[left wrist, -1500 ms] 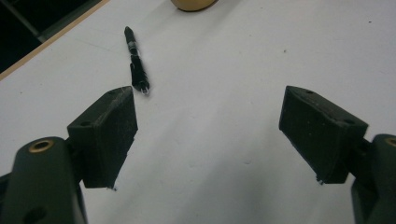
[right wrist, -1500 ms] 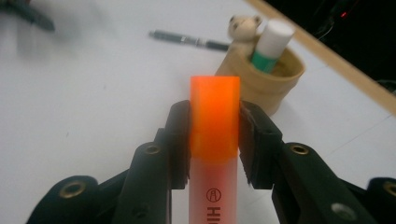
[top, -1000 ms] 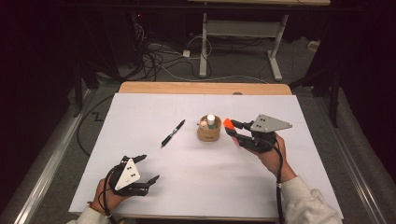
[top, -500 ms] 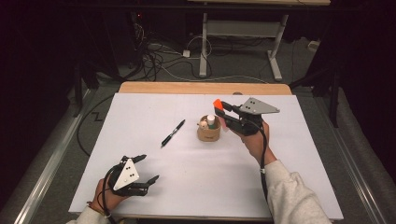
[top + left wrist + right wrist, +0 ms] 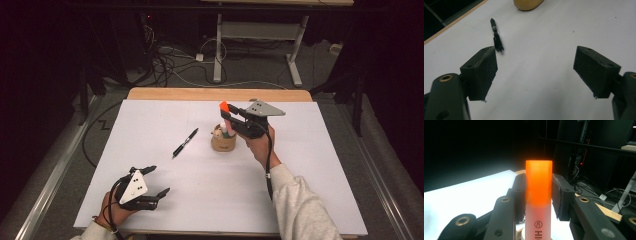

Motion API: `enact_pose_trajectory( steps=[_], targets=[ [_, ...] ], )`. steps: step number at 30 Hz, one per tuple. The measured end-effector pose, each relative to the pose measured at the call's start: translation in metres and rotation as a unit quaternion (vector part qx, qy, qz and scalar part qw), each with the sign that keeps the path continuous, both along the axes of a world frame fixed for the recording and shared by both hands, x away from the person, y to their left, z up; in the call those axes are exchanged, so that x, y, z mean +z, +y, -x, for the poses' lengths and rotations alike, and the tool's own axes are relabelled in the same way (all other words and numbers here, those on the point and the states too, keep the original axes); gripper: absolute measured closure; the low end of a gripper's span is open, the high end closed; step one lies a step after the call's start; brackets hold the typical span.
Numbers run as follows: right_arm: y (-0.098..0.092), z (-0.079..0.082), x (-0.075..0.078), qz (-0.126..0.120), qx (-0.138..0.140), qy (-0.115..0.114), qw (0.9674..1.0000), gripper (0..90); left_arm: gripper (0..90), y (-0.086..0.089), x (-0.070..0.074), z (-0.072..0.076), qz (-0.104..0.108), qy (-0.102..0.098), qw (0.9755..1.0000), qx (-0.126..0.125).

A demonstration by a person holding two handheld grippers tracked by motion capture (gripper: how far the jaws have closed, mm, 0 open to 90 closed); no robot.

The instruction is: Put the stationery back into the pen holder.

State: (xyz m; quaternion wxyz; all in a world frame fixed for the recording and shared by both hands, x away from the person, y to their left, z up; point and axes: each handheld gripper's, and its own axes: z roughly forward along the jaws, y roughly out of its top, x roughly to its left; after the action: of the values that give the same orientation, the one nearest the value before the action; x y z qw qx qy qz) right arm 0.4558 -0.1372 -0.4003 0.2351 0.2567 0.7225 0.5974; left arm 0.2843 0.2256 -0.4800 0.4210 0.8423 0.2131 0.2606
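Highlighter (image 5: pixel 539 195), translucent with glowing orange cap, sits clamped in the right claw (image 5: pixel 539 192) above a round wooden cup (image 5: pixel 223 141).

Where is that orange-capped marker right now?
In the high view the orange-capped marker stands upright right of the table's middle, clamped in the right gripper directly over the small tan cup, with the black pen lying to its left.

two grippers: the left gripper (image 5: pixel 156 181) and the right gripper (image 5: pixel 226 116). one orange-capped highlighter (image 5: pixel 538 195). one black pen (image 5: pixel 185 142). one small tan holder (image 5: pixel 223 140). one white sheet (image 5: pixel 310 165) over one wooden table (image 5: pixel 165 93). two hands of one person: the left hand (image 5: pixel 112 212) and the right hand (image 5: pixel 260 145).
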Motion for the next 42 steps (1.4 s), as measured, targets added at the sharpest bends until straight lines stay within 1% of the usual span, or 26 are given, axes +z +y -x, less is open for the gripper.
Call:
enact_pose_trajectory(
  steps=[4, 6, 10, 11, 13, 14, 15, 16, 17, 19, 26, 29, 33, 38, 42],
  targets=[
    [-0.001, -0.006, -0.007, -0.019, -0.001, 0.007, 0.9998, 67.4, 18.8, 0.000, 0.000, 0.000, 0.000, 0.000, 1.0000, -0.001],
    [-0.002, -0.008, -0.010, -0.029, 0.004, 0.011, 0.9995, 67.4, 18.8, 0.000, 0.000, 0.000, 0.001, 0.001, 1.0000, -0.001],
    [-0.002, -0.009, -0.015, -0.038, 0.015, 0.022, 0.9989, 67.4, 18.8, 0.000, 0.000, 0.000, 0.001, 0.001, 1.0000, 0.000],
    [-0.002, -0.009, -0.016, -0.035, 0.016, 0.021, 0.9990, 67.4, 18.8, 0.000, 0.000, 0.000, 0.000, 0.001, 1.0000, -0.001],
    [-0.002, -0.009, -0.018, -0.034, 0.013, 0.024, 0.9991, 67.3, 18.8, -0.001, 0.000, 0.000, 0.000, 0.001, 1.0000, -0.001],
    [-0.003, -0.009, -0.019, -0.034, 0.017, 0.025, 0.9990, 67.3, 18.8, -0.001, -0.001, 0.000, -0.001, 0.001, 1.0000, -0.001],
    [-0.004, -0.009, -0.020, -0.032, 0.017, 0.030, 0.9989, 67.3, 18.8, -0.001, -0.001, 0.000, -0.002, 0.001, 1.0000, -0.001],
    [-0.004, -0.008, -0.022, -0.027, 0.016, 0.030, 0.9990, 67.3, 18.8, -0.001, -0.001, 0.000, -0.001, 0.001, 1.0000, -0.001],
    [-0.005, -0.009, -0.022, -0.026, 0.017, 0.029, 0.9991, 67.3, 18.8, -0.001, -0.001, 0.000, -0.001, 0.001, 1.0000, -0.001],
    [-0.006, -0.009, -0.024, -0.028, 0.017, 0.036, 0.9988, 67.3, 18.8, -0.001, -0.001, 0.000, -0.002, 0.001, 1.0000, -0.001],
    [-0.010, -0.006, -0.026, -0.017, 0.018, 0.036, 0.9991, 67.2, 18.8, -0.001, -0.001, -0.001, -0.003, 0.000, 1.0000, 0.000],
    [-0.011, -0.004, -0.029, -0.007, 0.016, 0.035, 0.9993, 67.1, 18.8, -0.001, -0.001, 0.000, -0.004, 0.000, 1.0000, 0.000],
    [-0.013, -0.002, -0.030, -0.009, 0.018, 0.039, 0.9990, 67.1, 18.8, -0.002, -0.001, 0.000, -0.006, 0.000, 1.0000, 0.000],
    [-0.015, 0.000, -0.031, 0.000, 0.016, 0.038, 0.9991, 67.0, 18.8, -0.002, -0.001, 0.000, -0.007, -0.001, 1.0000, 0.000],
    [-0.017, 0.003, -0.035, 0.014, 0.015, 0.034, 0.9992, 66.8, 18.8, -0.002, -0.001, -0.001, -0.007, 0.000, 1.0000, 0.000]
  ],
)
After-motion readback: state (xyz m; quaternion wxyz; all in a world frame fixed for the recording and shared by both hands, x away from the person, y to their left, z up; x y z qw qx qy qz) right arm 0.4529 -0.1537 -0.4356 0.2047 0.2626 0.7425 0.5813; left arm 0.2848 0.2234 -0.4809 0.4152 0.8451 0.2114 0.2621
